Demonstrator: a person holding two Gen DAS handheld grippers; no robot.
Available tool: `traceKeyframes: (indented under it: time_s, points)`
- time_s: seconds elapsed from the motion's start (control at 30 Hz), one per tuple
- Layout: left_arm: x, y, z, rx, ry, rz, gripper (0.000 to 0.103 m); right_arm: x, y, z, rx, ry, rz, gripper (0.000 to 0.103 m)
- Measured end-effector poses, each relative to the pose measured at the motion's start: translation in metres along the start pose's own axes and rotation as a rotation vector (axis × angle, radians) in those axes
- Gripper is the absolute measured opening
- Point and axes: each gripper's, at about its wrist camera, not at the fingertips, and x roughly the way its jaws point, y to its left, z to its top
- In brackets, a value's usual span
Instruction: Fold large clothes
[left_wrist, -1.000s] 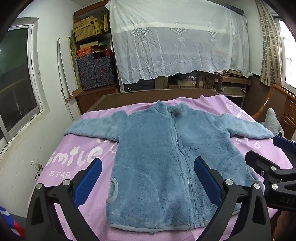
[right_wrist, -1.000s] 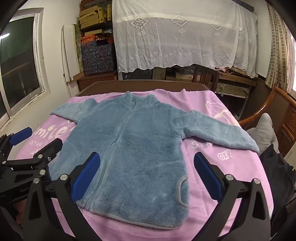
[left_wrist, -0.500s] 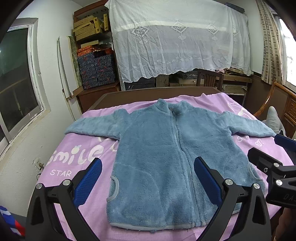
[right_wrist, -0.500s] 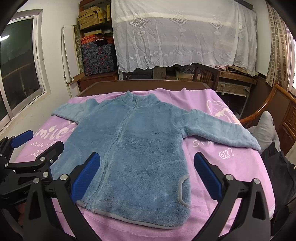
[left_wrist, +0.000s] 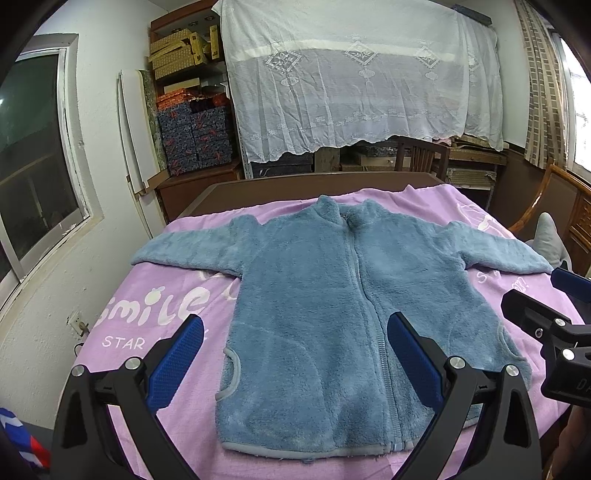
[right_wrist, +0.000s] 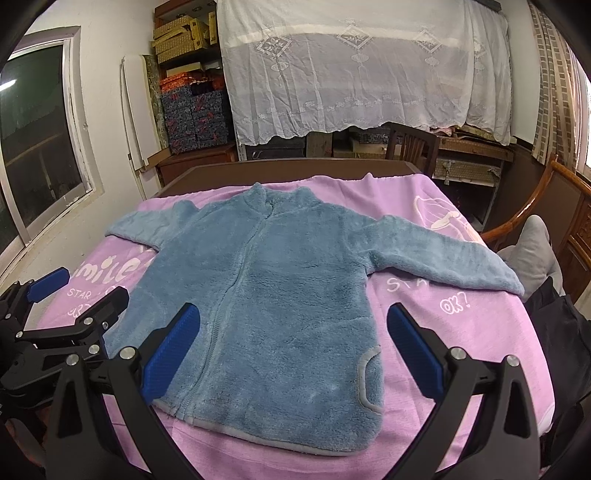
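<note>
Though flat, jacket (left_wrist: 325, 302) beyond tongs (left_wrist: 295, 354).

My left gripper (left_wrist: 295, 354) and right gripper (right_wrist: 293, 349) both hang with jaws spread wide above the near hem of the blue fleece jacket (left_wrist: 332, 314), nothing between them and the cloth. To the jacket's left, bare pink blanket (left_wrist: 155, 314) gives open passage out to the sleeve. To its right, the blanket strip is narrower, hemmed by a wooden chair (right_wrist: 532, 210) and a grey cushion (right_wrist: 532, 251). Beyond the collar, the brown headboard (right_wrist: 288, 170) closes the far side.
</note>
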Motion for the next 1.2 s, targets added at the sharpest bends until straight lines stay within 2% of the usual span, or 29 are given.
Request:
traceKeyframes:
  time_s: [1.2]
  points:
    - [-0.0011,-0.0048,0.0026,-0.001,0.001,0.014,0.100,0.0002,-0.0001,0.0006,0.005,-0.002,0.005,0.099]
